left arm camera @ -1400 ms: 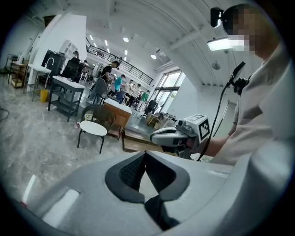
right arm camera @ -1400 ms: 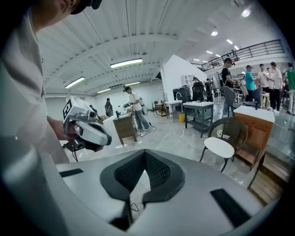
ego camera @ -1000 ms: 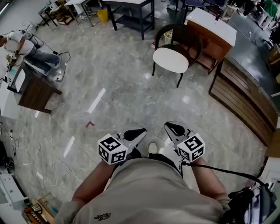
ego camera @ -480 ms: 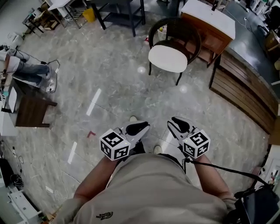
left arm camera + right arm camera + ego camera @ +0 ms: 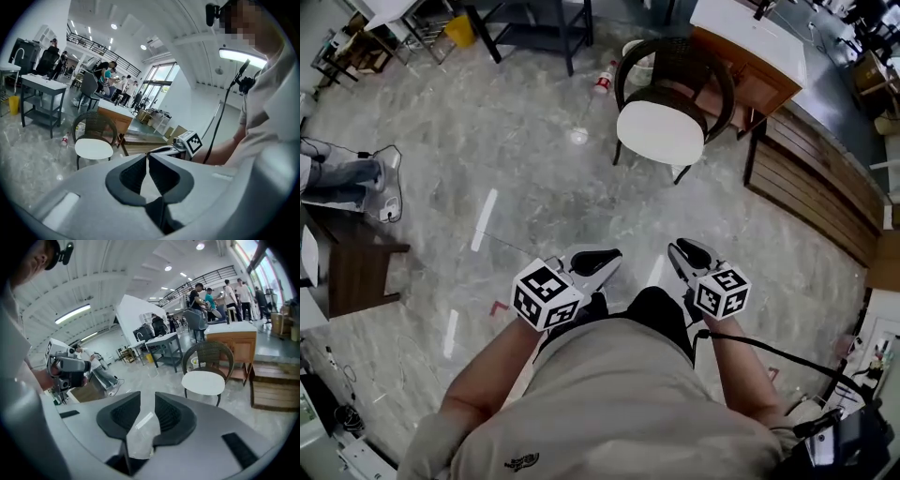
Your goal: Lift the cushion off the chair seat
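Head view showed the white cushion [image 5: 661,131] flat on the chair [image 5: 718,82] seat, well ahead. The left gripper [image 5: 596,261] was almost closed and the right gripper [image 5: 691,255] slightly parted, both empty. Such narrow openings might skid off the cushion's rim.

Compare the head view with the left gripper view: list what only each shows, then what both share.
Only the head view: a dark desk and a red floor mark.

Only the left gripper view: people far off, ceiling lights, and a look along the left claw, jaws together and empty.

Both: the chair with its white cushion, a bottle on the floor beside it, the right claw and the left claw itself.
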A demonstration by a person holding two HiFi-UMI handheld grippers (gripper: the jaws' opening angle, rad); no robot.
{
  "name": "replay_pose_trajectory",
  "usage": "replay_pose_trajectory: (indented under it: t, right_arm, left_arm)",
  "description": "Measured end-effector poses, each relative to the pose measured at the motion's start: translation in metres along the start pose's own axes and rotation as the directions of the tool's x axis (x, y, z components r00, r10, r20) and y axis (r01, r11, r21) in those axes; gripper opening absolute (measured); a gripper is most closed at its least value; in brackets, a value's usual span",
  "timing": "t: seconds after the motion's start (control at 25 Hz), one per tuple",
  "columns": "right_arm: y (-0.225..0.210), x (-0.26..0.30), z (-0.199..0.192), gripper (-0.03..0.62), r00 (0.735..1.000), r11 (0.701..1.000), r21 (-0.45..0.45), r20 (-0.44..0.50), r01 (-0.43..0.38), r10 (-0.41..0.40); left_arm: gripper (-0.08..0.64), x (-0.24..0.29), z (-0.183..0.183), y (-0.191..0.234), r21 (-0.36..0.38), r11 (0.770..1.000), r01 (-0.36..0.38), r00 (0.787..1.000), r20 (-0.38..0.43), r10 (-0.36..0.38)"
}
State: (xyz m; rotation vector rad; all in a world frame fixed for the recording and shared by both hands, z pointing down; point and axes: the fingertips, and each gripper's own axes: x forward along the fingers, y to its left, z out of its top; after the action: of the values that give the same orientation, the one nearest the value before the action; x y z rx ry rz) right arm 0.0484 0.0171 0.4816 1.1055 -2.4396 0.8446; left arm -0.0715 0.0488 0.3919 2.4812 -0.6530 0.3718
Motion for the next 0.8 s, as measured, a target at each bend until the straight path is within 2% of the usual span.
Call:
replay_pose_trajectory:
  t: [0.2, 0.32, 0.4, 0.52, 0.68, 0.8]
  right_arm:
    - [-0.044, 0.042, -0.006, 0.103, 0.998, 0.986, 0.157, -0.005, 0.06, -0.06]
    - [-0.08, 0.07, -0.01, 0.103, 0.998, 0.96, 0.273, 0.006, 0.065, -0.07]
    - [-0.108, 0.093, -0.015, 0.103, 0.997, 0.916, 0.397, 0.029, 0.048, -0.065]
    - [-0.157, 0.128, -0.023, 0.104, 0.995, 0.829, 0.559, 0.063, 0.029, -0.077]
    - [-0.221, 0.176, -0.034, 0.123, 0.994, 0.732, 0.68, 0.059, 0.027, -0.092]
    - [-0.27, 0.208, -0.048, 0.135, 0.994, 0.655, 0.754, 0.038, 0.042, -0.107]
  left_arm:
    - [0.008, 0.004, 0.011, 0.037, -0.016, 0.999, 0.037, 0.999, -0.032, -0.037]
    - [0.008, 0.02, 0.02, 0.056, -0.025, 0.999, 0.035, 0.998, -0.054, -0.036]
    - [0.006, 0.035, 0.024, 0.07, -0.026, 0.999, 0.032, 0.996, -0.077, -0.034]
    - [0.006, 0.061, 0.036, 0.09, -0.019, 0.999, 0.027, 0.994, -0.109, -0.029]
    - [0.006, 0.1, 0.056, 0.122, -0.045, 0.999, 0.004, 0.989, -0.15, -0.01]
    - [0.006, 0.139, 0.069, 0.142, -0.059, 0.998, 0.012, 0.981, -0.194, -0.024]
